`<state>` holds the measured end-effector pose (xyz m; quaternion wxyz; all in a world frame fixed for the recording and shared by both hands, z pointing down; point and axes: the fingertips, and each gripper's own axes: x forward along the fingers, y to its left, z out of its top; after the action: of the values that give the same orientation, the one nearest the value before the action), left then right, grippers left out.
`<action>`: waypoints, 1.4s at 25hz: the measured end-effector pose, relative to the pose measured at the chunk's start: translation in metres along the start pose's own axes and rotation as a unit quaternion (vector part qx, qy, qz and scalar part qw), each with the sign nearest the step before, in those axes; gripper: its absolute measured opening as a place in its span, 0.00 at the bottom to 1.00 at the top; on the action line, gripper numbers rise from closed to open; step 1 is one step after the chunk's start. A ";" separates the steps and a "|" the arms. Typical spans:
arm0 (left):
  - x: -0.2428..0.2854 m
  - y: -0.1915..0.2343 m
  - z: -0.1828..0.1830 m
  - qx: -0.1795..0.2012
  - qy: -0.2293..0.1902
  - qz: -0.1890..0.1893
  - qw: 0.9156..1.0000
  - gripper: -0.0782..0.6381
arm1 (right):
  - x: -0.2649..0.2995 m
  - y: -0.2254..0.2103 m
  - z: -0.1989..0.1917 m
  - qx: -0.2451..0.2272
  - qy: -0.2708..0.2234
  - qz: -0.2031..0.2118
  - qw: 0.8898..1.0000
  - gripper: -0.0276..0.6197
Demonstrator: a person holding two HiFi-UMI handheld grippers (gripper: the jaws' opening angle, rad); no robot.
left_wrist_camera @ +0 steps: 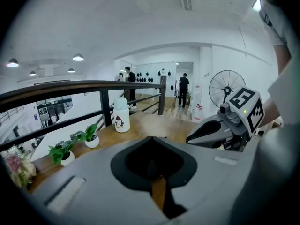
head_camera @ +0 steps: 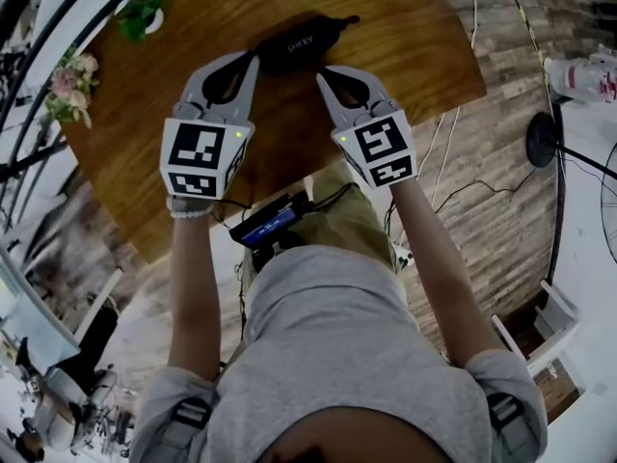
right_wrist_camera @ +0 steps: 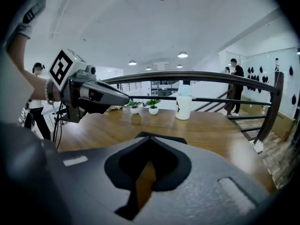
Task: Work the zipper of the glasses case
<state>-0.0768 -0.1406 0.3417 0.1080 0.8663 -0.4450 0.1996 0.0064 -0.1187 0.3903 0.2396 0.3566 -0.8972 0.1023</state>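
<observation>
Black soft zip-up glasses case [head_camera: 299,41] lies flat on the brown wooden tabletop [head_camera: 405,56], well in from every edge; it looks shut, so its contents are hidden. Grey left gripper [head_camera: 254,58] has its jaws pressed together with nothing seen between them, tips at the case's left end. Grey right gripper [head_camera: 323,71] is likewise closed and empty, tips at the case's near side. Along the tabletop's far edge stand two small white pots [left_wrist_camera: 91,142], each holding a green leafy plant, and a capped white bottle [left_wrist_camera: 122,118], contents unseen.
</observation>
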 end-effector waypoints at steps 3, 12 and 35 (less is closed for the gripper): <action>-0.015 -0.004 0.012 -0.003 -0.018 0.013 1.000 0.13 | -0.020 -0.005 0.016 -0.005 -0.021 -0.011 1.000 0.05; -0.049 -0.016 0.041 -0.003 -0.053 0.032 0.998 0.13 | -0.067 -0.011 0.044 -0.023 -0.056 -0.023 0.998 0.05; -0.070 -0.027 0.048 -0.001 -0.060 0.039 0.997 0.13 | -0.101 -0.028 0.076 -0.006 -0.106 -0.054 0.993 0.05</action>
<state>-0.0801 -0.0911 0.2676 0.0737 0.8586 -0.4844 0.1509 0.0627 -0.1065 0.2739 0.1505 0.4117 -0.8976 0.0459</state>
